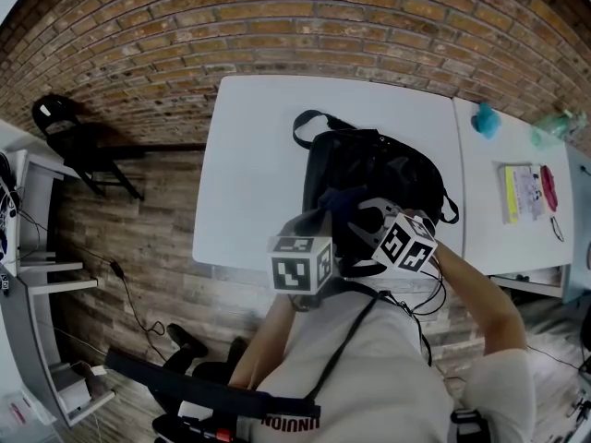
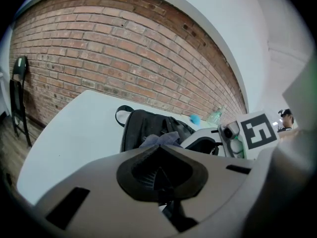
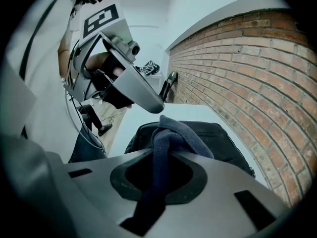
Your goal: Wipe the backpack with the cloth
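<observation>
Black backpack (image 1: 388, 173) lay flat on the white counter (image 1: 249, 155), toward its right half, top carry loop pointing at the brick wall (image 1: 277, 17). Its lower end reached close to the counter's near edge, where the person stood.

Right tool (image 3: 156, 182): jaws closed on the dark blue cloth (image 3: 173, 133). Cloth ran up through the jaw opening and folded over in a bunched hump past the tips, above the backpack's near end. From the head view the cloth sat over the lower left part of the bag; contact with the fabric could not be confirmed.

Left tool (image 2: 158, 175): jaws drawn together, nothing seen between them. It was held up beside the right one, nose angled toward the cloth hump, close to it; touching or not, unclear.

Both marker cubes were low over the counter's near edge, close together.

A second white counter (image 1: 517, 238) adjoined on the right, carrying a teal object (image 1: 487, 120) and some papers (image 1: 526, 190). Black chair (image 1: 55, 113) stood at the wall, far left.
</observation>
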Demonstrator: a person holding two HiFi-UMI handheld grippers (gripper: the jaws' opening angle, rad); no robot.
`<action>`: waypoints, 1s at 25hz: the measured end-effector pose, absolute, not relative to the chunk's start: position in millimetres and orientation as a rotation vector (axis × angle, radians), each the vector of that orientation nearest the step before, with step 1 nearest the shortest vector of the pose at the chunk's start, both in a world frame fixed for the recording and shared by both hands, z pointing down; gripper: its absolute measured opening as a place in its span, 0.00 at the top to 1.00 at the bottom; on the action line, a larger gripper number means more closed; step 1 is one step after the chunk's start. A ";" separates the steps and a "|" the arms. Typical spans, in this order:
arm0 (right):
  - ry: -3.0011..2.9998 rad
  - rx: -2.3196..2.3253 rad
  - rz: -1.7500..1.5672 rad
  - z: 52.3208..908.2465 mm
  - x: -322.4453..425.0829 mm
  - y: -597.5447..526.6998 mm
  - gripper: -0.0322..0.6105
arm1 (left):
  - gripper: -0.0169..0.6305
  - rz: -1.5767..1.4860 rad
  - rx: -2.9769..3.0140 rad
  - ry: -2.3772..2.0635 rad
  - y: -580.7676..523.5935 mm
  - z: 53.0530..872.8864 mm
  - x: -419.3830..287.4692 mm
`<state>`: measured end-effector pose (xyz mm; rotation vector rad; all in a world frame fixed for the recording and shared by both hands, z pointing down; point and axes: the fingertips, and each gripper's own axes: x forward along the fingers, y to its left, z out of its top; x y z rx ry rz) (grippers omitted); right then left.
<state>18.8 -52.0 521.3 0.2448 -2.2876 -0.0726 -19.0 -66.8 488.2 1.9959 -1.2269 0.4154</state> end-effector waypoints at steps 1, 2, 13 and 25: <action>-2.289 0.234 -0.070 521.3 19.1 -48.6 0.89 | 0.97 0.416 1.995 -1.227 -66.7 488.5 -19.1; -2.291 0.223 -0.070 521.3 19.4 -45.4 0.89 | 0.97 0.417 1.994 -1.227 -66.6 488.8 -18.9; -2.271 0.078 -0.047 532.6 23.9 -6.5 0.89 | 0.97 0.408 1.976 -1.242 -69.8 490.9 -23.0; -2.270 -0.085 0.048 529.5 22.0 1.6 0.89 | 0.97 0.391 1.948 -1.284 -70.4 489.2 -34.2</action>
